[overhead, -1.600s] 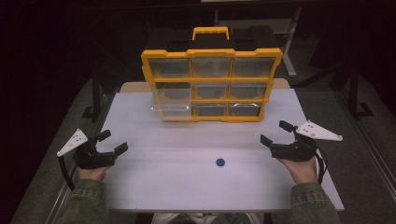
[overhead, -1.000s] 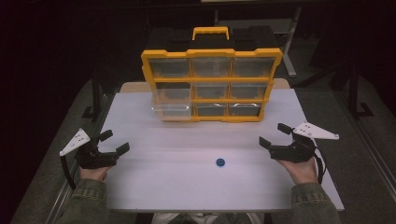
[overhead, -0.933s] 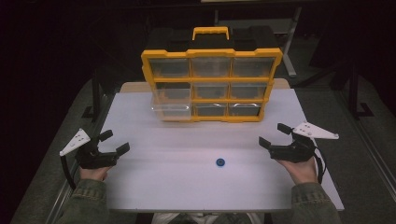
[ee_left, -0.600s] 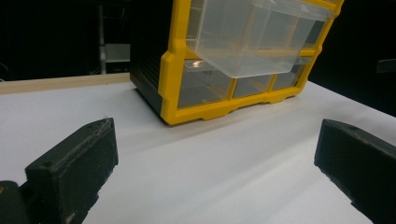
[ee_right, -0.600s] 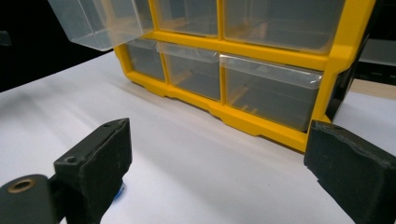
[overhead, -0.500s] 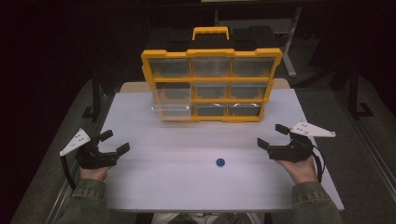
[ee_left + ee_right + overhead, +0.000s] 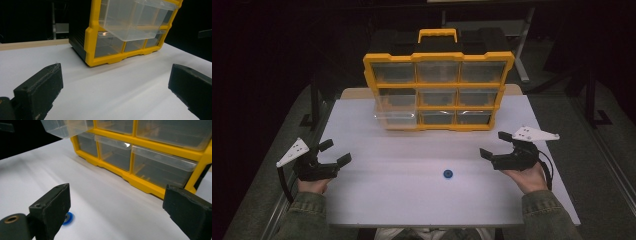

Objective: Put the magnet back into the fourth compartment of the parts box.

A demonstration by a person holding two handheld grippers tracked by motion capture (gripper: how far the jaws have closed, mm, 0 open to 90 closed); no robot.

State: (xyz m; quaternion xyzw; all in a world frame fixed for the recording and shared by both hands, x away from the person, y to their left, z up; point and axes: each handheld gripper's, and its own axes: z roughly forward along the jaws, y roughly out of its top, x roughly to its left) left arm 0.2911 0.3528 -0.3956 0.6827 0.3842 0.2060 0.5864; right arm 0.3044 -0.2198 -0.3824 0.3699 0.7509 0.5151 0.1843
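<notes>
A: Nearest the camera, what is there?

B: Two olive sleeves at the bottom edge of the high view, a hand in each. The left black two-jaw gripper [image 7: 332, 152] sits over the left margin of the white rectangular tabletop [image 7: 412, 200], jaws apart, nothing between them. Its own view shows the same: both jaws [image 7: 115, 100] wide, bare white surface between.

A: And the right one?

B: The right black two-jaw gripper [image 7: 497, 145] is held at the right side of the table, jaws apart as well, holding nothing. A grey three-cornered plate rides on top of each.

A: Anything loose on the table?

B: One small round blue disc [image 7: 447, 174], flat on the white surface, between the grippers and nearer the right one, touching neither. In the right gripper view the disc [image 7: 67, 218] peeks out just beside the left-hand jaw, partly hidden behind it.

A: Farther back?

B: A yellow-framed organiser cabinet with clear plastic drawers [image 7: 439, 90], three rows of three, standing upright at the far part of the table, black body behind, yellow carry handle on top. The middle-row left clear drawer [image 7: 395, 112] is pulled out toward the person; the left gripper view shows it [image 7: 137, 20] jutting from the frame and looking empty.

A: Any brand, label, lettering?

B: None legible on cabinet, disc or grippers.
</notes>
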